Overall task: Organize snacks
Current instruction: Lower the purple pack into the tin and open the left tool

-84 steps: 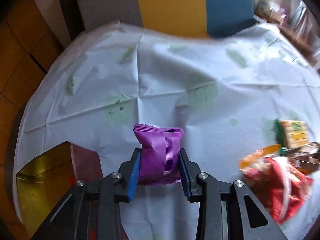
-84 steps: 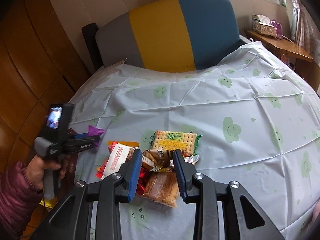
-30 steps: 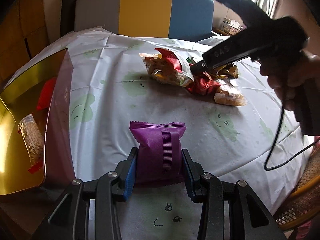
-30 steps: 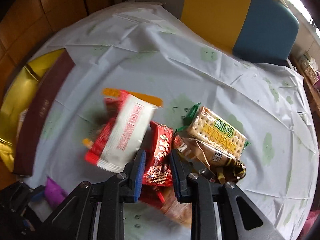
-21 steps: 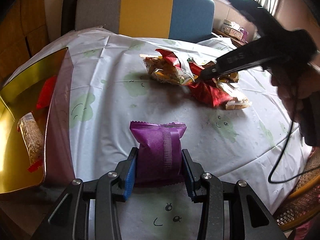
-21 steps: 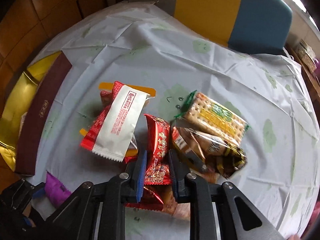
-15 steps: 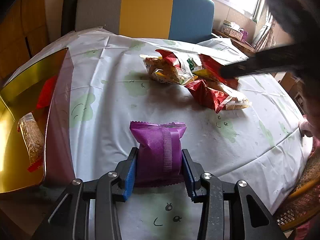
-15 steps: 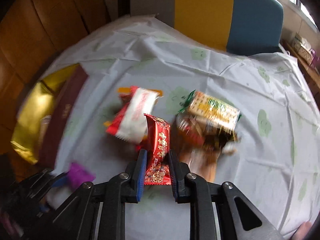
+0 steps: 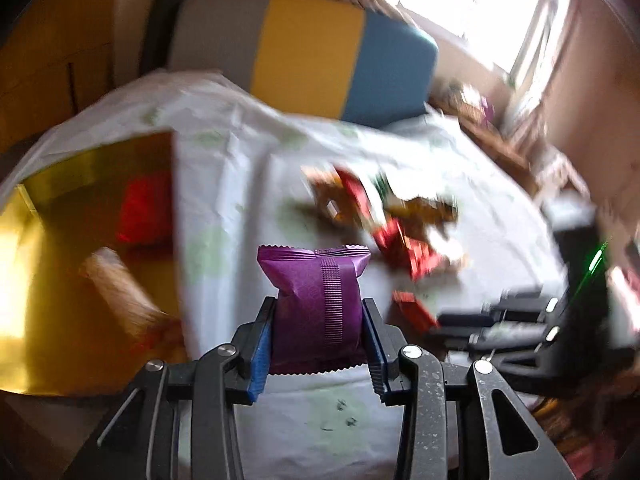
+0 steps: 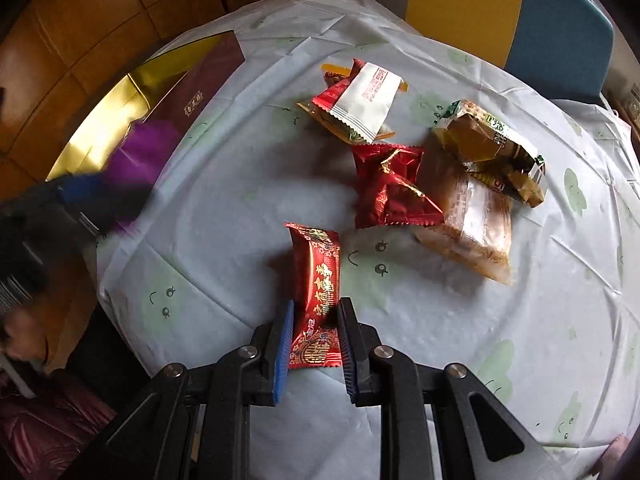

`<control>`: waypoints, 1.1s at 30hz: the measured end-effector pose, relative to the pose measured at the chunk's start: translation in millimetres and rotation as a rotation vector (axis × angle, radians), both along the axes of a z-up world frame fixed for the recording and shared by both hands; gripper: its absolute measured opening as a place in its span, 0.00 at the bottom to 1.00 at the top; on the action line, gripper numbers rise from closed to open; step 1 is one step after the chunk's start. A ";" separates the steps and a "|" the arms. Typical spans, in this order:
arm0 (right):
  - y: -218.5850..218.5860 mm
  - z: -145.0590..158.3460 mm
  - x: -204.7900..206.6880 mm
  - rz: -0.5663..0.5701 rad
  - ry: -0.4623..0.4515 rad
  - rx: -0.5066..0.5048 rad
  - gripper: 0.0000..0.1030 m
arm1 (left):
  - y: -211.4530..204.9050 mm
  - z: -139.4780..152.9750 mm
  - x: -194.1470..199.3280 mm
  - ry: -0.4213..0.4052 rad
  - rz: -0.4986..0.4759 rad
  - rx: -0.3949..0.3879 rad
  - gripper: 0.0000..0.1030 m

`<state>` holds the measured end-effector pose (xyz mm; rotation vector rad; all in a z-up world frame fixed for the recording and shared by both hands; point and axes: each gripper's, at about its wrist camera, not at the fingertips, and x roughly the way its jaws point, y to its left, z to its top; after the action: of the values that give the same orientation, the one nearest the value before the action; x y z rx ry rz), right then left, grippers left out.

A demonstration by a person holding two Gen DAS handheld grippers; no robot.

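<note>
My left gripper (image 9: 318,320) is shut on a purple snack packet (image 9: 316,300), held upright above the white tablecloth near the gold box (image 9: 92,264). That box holds a red packet (image 9: 144,208) and a clear biscuit pack (image 9: 120,292). In the right wrist view my right gripper (image 10: 314,320) is shut on a long red snack packet (image 10: 316,292), lifted off the cloth. The left gripper with the purple packet (image 10: 140,160) shows blurred at the left, beside the gold box (image 10: 120,120). A pile of snacks (image 10: 400,160) lies farther back on the cloth.
The pile holds a white-and-red packet (image 10: 368,100), a crumpled red packet (image 10: 388,188), a clear cake pack (image 10: 472,224) and a green cracker pack (image 10: 496,140). A grey, yellow and blue chair back (image 9: 304,52) stands behind the table. A person's sleeve (image 10: 40,432) is at the lower left.
My right gripper has lifted the long red packet out of the pile and carried it toward the table's near side. My left gripper has risen with the purple packet, nearer the gold box.
</note>
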<state>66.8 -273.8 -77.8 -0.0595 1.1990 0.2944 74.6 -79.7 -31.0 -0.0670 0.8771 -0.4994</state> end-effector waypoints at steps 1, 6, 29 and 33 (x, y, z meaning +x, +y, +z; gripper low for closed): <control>0.3 0.1 0.2 0.001 -0.002 -0.003 0.21 | 12.4 7.9 4.5 -0.001 0.032 -0.019 0.40; 1.8 1.5 -3.0 0.009 -0.010 -0.019 0.21 | 78.0 22.2 49.9 0.046 0.236 -0.048 0.40; 10.7 -2.0 -5.3 0.039 -0.035 -0.065 0.22 | 127.8 -22.5 180.5 0.165 0.472 0.138 0.63; 11.9 -2.0 -5.3 0.043 -0.039 -0.073 0.22 | 127.0 -8.6 143.3 0.107 0.477 0.154 0.63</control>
<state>61.5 -261.9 -79.8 -0.1546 1.1711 0.2860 217.9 47.3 -39.6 -0.1587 0.9646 0.0180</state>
